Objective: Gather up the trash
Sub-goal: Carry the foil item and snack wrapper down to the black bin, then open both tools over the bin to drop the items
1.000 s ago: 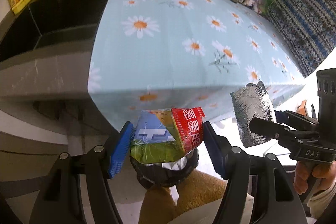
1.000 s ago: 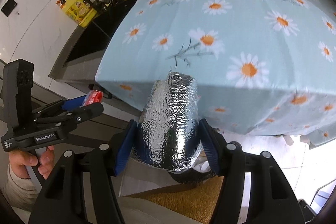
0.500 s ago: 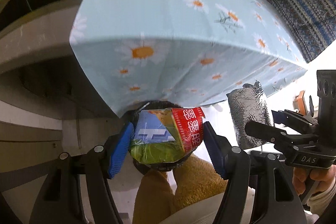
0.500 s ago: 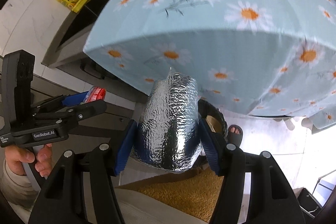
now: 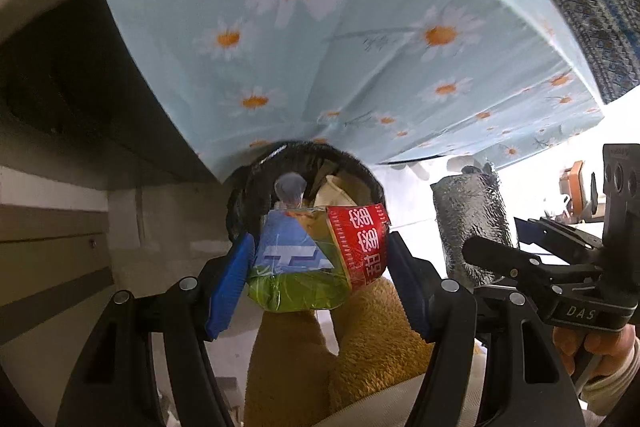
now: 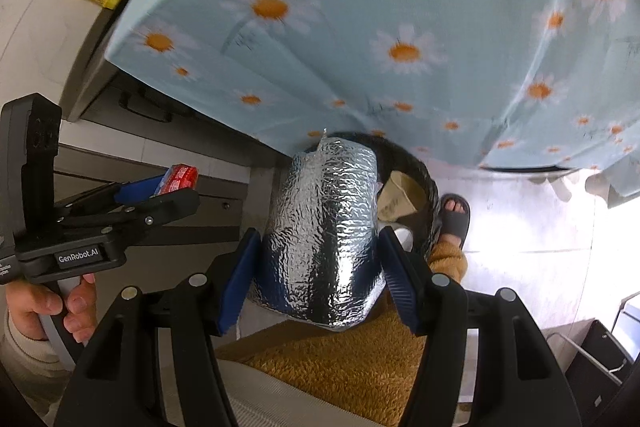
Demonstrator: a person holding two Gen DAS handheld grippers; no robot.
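So we're holding both tools down low in front of the surface (image 5: 360,39), the one draped in a light blue daisy tablecloth (image 6: 400,27). Our left tool (image 5: 318,263) is clenching a crumpled snack wrapper (image 5: 316,259), red, blue and green, pinched between the blue pads (image 5: 228,287), and it's hanging right above the black trash bin (image 5: 248,195) that's sitting on the floor just under the cloth's hem. Inside the bin we're seeing a clear plastic bottle top (image 5: 290,189) and some brownish paper (image 6: 400,195). Our right tool (image 6: 318,271) is gripping a silver foil bag (image 6: 324,227), standing upright between its pads, with the bin's rim peeking out right behind it. In the left view that foil bag is hanging just to the right of the wrapper, not touching it. We're also catching a foot in a grey slipper (image 6: 454,215) on the floor beside the bin.
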